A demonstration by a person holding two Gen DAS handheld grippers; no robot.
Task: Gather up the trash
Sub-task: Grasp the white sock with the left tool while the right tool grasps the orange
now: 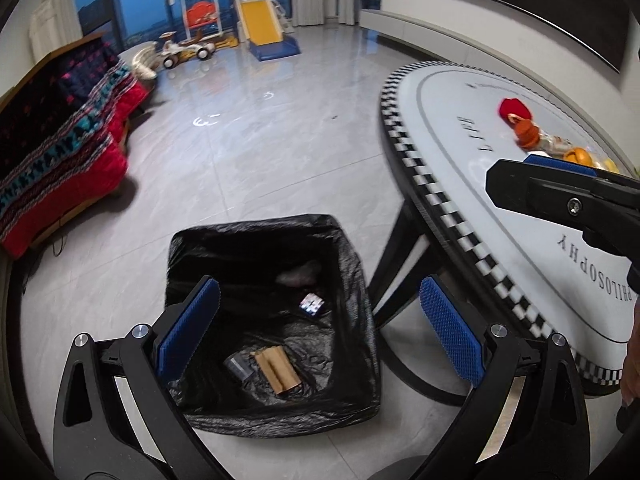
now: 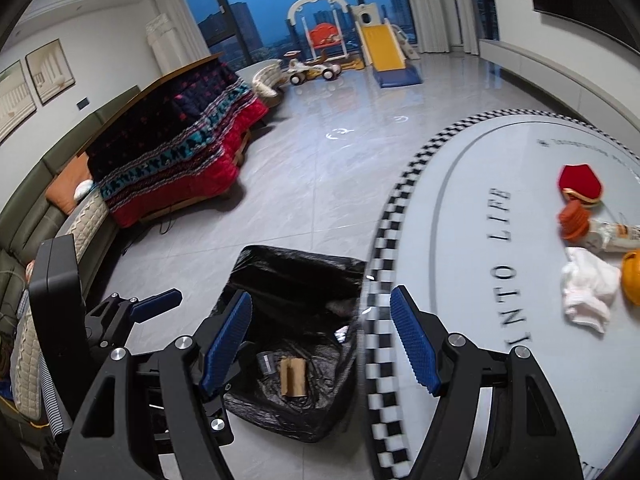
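Note:
A bin lined with a black bag stands on the floor beside the oval table. Inside lie a brown cardboard piece, a clear cup and a shiny wrapper. My left gripper is open and empty above the bin. My right gripper is open and empty over the bin's right edge and the table rim; it also shows in the left wrist view. On the table lie a red wrapper, an orange-capped bottle, a crumpled white tissue and an orange object.
A sofa with a red patterned blanket stands at the left. Toys and a yellow slide stand by the far windows. Grey tiled floor lies between them. The table leg stands right of the bin.

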